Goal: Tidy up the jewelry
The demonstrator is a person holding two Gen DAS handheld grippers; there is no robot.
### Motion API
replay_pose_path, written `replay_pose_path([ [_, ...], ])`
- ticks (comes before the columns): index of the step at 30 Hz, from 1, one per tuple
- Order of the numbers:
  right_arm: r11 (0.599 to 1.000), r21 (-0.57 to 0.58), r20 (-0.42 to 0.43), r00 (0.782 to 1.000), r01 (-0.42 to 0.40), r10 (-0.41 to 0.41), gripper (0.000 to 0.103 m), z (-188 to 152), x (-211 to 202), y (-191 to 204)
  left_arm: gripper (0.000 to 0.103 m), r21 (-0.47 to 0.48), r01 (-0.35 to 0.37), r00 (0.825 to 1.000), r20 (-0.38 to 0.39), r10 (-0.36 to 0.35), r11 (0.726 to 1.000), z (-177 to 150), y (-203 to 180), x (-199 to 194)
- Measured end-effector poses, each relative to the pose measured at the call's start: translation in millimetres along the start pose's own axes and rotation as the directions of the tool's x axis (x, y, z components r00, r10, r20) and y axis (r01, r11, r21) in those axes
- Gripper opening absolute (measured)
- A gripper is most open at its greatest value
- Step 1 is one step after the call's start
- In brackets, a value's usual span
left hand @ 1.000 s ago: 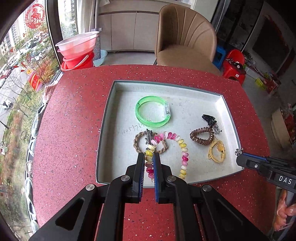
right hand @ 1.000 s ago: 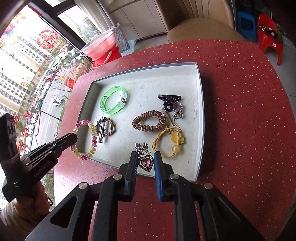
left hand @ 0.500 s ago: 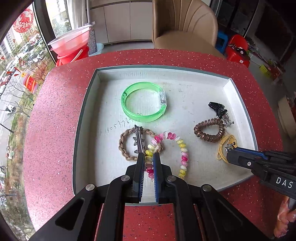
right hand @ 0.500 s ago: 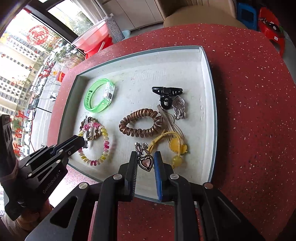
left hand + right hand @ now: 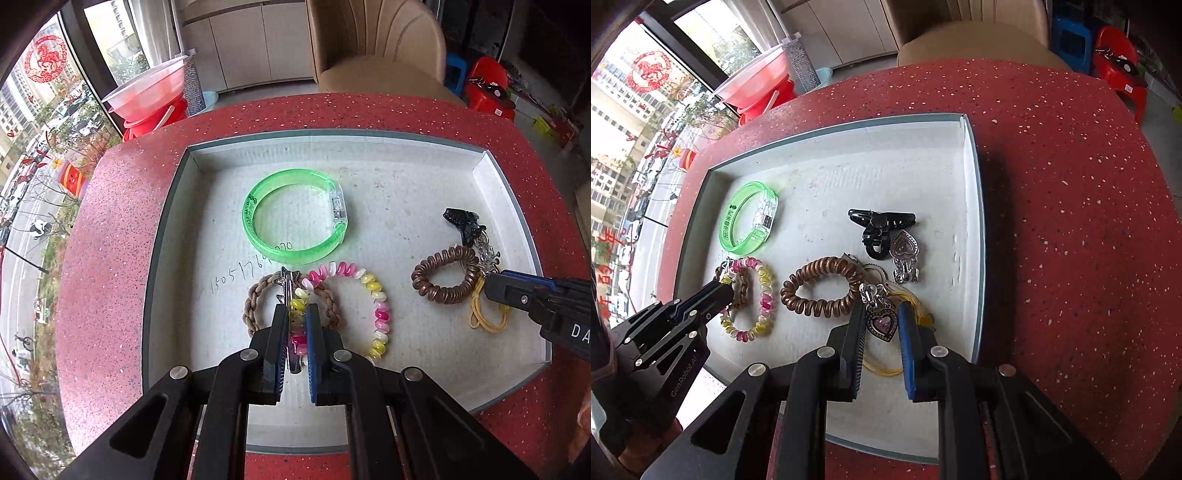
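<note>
A grey tray (image 5: 491, 173) (image 5: 973, 206) on the red table holds the jewelry. My left gripper (image 5: 297, 314) is shut on a silver star hair clip (image 5: 286, 284), held over the pink-yellow coil bracelet (image 5: 380, 314) and braided brown bracelet (image 5: 255, 299). My right gripper (image 5: 881, 314) is shut on a heart pendant earring (image 5: 882, 323) above a yellow band (image 5: 882, 367). Also in the tray lie a green bangle (image 5: 291, 221) (image 5: 746, 218), a brown coil hair tie (image 5: 443, 278) (image 5: 820, 284), a black claw clip (image 5: 881, 227) and a silver heart earring (image 5: 905, 254).
The red speckled table (image 5: 107, 258) (image 5: 1071, 221) surrounds the tray. A tan chair (image 5: 373, 48) stands beyond the far edge. Red and pink basins (image 5: 151, 96) sit by the window at far left. Red and blue stools (image 5: 487, 85) stand at far right.
Both grippers have moved forward over the tray and lower towards its floor, each still holding its piece. The left gripper's star clip now hangs over the two bracelets.
</note>
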State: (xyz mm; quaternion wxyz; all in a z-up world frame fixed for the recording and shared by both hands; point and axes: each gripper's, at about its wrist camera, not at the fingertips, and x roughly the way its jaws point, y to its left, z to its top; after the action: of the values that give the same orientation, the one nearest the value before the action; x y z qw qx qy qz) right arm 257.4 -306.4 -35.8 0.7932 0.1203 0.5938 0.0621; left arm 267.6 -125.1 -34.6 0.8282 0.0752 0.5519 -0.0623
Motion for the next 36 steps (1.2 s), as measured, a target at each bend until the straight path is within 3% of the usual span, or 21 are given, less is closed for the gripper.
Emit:
replay_pose_path([
  [13, 1.0, 0.01, -0.012, 1.0, -0.021, 0.021, 0.021, -0.3, 1.2, 4.8, 0.027, -0.012, -0.002, 1.0, -0.004, 0.002, 1.0, -2.6, 0.6, -3.2],
  [18, 0.999, 0.018, 0.013, 0.999, -0.045, 0.045, 0.034, -3.4, -7.9, 5.7, 0.028, -0.032, 0.012, 1.0, -0.005, -0.013, 0.999, -1.5, 5.1, -4.5],
  [36, 0.995, 0.046, 0.061, 0.995, -0.083, 0.08, 0.035, -16.4, -35.7, 4.7, 0.028, -0.028, 0.015, 1.0, 0.025, -0.014, 0.999, -2.8, 5.8, -12.3],
])
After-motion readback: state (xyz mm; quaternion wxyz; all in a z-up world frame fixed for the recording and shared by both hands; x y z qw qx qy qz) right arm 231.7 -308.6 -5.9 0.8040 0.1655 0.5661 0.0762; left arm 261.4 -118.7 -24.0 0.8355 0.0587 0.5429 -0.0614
